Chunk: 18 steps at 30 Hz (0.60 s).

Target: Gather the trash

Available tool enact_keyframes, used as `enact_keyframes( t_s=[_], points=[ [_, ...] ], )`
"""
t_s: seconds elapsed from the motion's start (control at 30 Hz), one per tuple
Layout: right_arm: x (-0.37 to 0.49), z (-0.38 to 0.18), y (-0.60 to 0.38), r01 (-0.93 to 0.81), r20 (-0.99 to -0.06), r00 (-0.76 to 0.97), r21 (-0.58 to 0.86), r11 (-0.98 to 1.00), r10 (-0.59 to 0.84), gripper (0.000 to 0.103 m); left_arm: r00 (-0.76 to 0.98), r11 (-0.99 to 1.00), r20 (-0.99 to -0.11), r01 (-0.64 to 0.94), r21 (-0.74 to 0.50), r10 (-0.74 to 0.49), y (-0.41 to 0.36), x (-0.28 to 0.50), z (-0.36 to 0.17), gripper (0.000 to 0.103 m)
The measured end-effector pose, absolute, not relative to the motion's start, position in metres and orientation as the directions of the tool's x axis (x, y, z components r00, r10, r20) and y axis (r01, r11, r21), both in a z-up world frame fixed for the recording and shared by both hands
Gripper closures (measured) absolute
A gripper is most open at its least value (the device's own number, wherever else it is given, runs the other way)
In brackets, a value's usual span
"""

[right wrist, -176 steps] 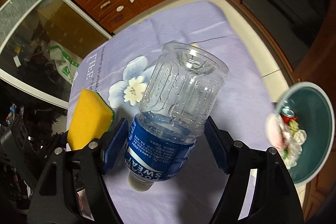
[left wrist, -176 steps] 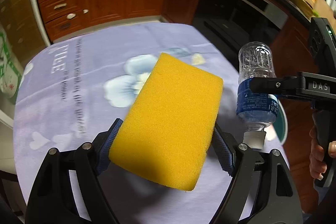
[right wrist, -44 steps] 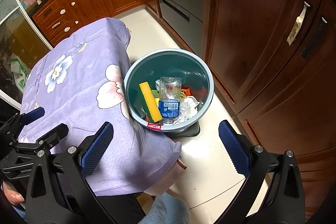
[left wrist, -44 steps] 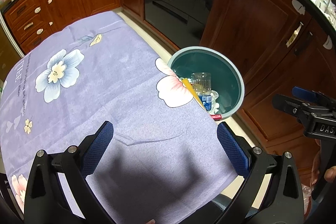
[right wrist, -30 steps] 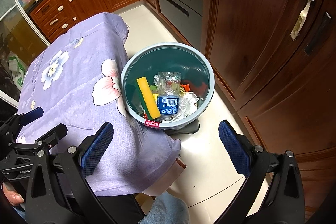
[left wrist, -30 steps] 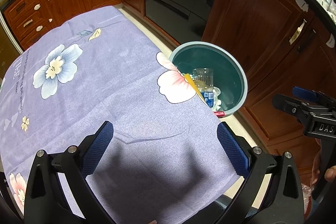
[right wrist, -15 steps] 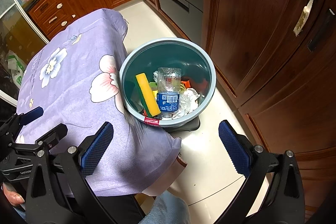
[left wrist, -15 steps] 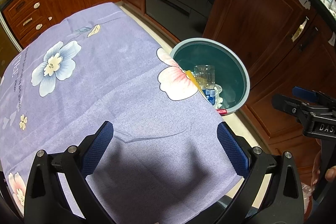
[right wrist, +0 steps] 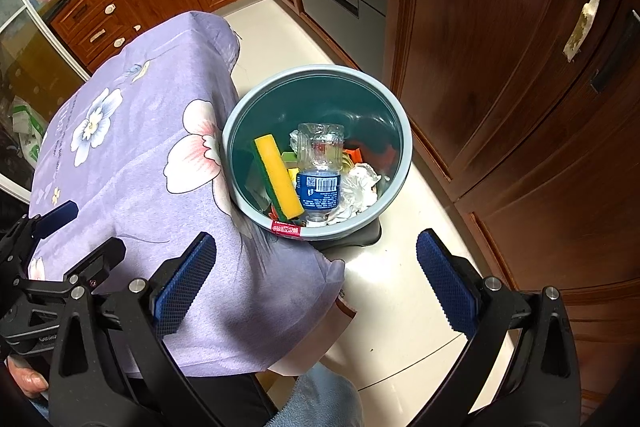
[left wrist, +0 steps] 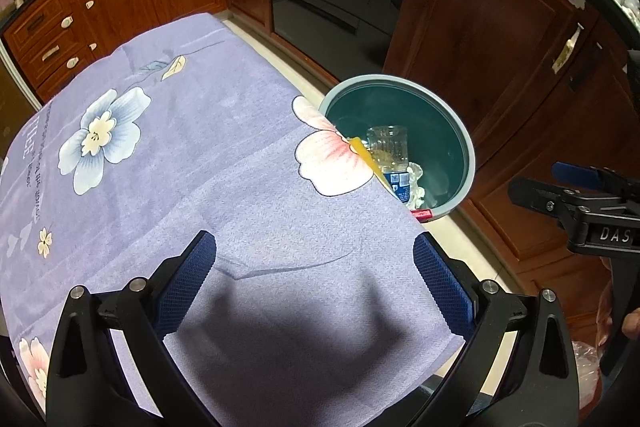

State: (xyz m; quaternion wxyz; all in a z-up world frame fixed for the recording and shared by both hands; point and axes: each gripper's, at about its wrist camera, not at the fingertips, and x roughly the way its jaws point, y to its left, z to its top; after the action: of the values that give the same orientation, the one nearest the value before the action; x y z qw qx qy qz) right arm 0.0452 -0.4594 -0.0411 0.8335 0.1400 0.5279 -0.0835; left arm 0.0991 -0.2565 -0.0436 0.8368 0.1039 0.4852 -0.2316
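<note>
Both claws are hanging spread wide with nothing between their blue pads. The left claw (left wrist: 314, 279) is hovering above the near end of the table (left wrist: 172, 163), which is draped in a purple flowered cloth. The right claw (right wrist: 316, 285) is hovering further out, over the table's corner and the pale floor (right wrist: 404, 291) beside it.

The trash is sitting in the teal bin (right wrist: 402, 163) that stands on the floor right against the table's edge. Inside it, a yellow sponge (right wrist: 278, 179) with a green backing is leaning on edge towards the table side. Just beside it, a clear plastic bottle (right wrist: 320, 167) with a blue label is resting neck down, touching the sponge or very close to it. Crumpled white paper (right wrist: 360, 187) and some orange scraps are lying around the bottle's lower end. From the left wrist view only a sliver of the sponge and part of the bottle are showing past the cloth's edge.

As far as I can see, the cloth is carrying nothing but its printed flowers, so I am judging the collecting to be finished or nearly so. If anything is waiting out of sight, the next move is calling for a look over the rest of the table, then bringing a spread claw down around the item.
</note>
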Motion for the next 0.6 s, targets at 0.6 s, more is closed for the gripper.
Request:
enact_keyframes(
  t_s=[0.6],
  points=[
    [0.0472,-0.0413,-0.4644,0.293,-0.903,0.430,0.144,0.945,0.004,0.007,0.425,0.865,-0.862,0.500,-0.031,-0.276,-0.2613,0.0971,-0.0423,0.004]
  ],
)
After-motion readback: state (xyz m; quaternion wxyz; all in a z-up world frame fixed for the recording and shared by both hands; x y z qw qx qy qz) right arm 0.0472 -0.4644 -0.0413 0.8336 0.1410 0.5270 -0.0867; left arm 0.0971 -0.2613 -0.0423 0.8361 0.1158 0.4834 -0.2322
